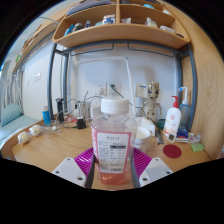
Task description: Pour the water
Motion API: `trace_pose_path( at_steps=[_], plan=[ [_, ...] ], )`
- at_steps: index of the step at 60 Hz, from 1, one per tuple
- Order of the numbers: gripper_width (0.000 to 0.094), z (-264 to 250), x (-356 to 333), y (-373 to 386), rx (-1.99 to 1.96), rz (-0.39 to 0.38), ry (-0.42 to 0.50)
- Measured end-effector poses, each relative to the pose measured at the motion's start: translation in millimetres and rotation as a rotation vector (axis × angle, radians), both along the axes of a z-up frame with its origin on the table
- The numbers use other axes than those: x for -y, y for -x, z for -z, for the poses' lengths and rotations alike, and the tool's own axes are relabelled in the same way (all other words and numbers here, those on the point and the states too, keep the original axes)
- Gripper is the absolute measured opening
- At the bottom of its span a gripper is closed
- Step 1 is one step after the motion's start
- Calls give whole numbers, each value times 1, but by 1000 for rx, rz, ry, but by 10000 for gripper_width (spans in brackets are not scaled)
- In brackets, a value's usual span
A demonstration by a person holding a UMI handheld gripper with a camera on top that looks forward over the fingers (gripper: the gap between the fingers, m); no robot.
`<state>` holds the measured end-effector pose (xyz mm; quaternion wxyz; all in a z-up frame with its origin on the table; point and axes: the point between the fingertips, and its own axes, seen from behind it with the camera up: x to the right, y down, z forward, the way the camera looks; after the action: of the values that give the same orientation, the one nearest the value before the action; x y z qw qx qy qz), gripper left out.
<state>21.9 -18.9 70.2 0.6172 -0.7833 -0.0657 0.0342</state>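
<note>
The clear plastic bottle with a white screw cap and a pink label (113, 140) is sitting upright between the two fingers of the tool (113, 166), just above the wooden counter (45, 150). The purple pads (86, 158) are showing on either side of its lower body and appear to be pressing against it, so the tool is looking clenched on the bottle rather than released, though the contact line itself is partly hidden by the bottle.

The bottle is looking filled with a pale reddish liquid up to near its shoulder, so it is likely carrying some weight and the liquid will be shifting as it tilts. The thin transparent wall is probably yielding under a hard squeeze, and the smooth label may be slipping against the pads. Holding it at the labelled mid-body, as now, is seeming the sound choice: below the shoulder, where the wall is straight. The cap is seeming to be on, so pouring cannot be starting as things stand.

Beyond the bottle, a white spray bottle with a red trigger (173, 118) is standing to the right, with a small dark red round lid (173, 151) lying near it.
</note>
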Motion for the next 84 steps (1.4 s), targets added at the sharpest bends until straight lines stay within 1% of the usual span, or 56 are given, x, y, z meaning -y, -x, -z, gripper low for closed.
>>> trace_pose_path(
  at_steps=[3, 9, 14, 20, 31, 38, 43, 49, 52, 58, 68, 72, 76, 79, 84],
  plan=[
    [539, 1, 1, 2, 9, -10, 8],
    [521, -2, 2, 15, -51, -26, 56],
    [521, -19, -1, 23, -145, 10, 68],
    [521, -49, -11, 45, -383, 30, 47],
    [519, -85, -45, 79, -906, 82, 91],
    [520, -102, -67, 78, -1201, 144, 103],
    [519, -98, -84, 75, -1384, 176, 117],
    [508, -98, -94, 64, -1492, 228, 128],
    [510, -97, -100, 54, -1547, 254, 114],
    [508, -100, -107, 41, -1693, 282, 99],
    [509, -89, -123, 41, -1918, 309, 153],
    [507, -93, -125, 38, -1969, 316, 139],
    [506, -93, -125, 34, -1986, 327, 131],
    [505, -90, -123, 36, -1975, 334, 157],
    [508, -93, -123, 36, -1950, 331, 166]
  ],
)
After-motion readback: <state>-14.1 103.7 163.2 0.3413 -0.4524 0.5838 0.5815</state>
